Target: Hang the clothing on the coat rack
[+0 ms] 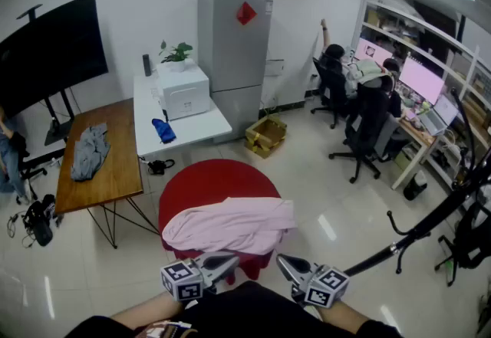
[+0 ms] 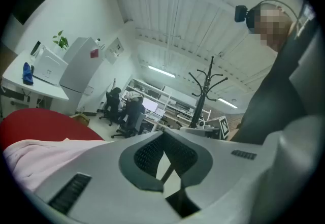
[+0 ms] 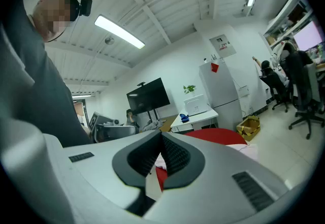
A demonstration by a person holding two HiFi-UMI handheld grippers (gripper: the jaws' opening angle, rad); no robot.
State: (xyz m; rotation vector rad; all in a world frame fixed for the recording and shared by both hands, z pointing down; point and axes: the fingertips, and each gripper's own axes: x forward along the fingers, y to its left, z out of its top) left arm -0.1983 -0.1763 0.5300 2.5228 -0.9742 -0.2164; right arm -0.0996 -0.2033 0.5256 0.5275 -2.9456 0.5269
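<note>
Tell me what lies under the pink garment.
The pink garment lies across the near side of a red round table, whose far half shows bare. The tabletop beneath the cloth is covered, so anything else under it cannot be seen.

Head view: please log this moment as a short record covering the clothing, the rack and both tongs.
pink garment: heaped on the red round table
coat rack: to the person's right, no clothing visible on it
left tongs: shut, empty, just short of the garment
right tongs: shut, empty
task state: garment not yet picked up or hung
</note>
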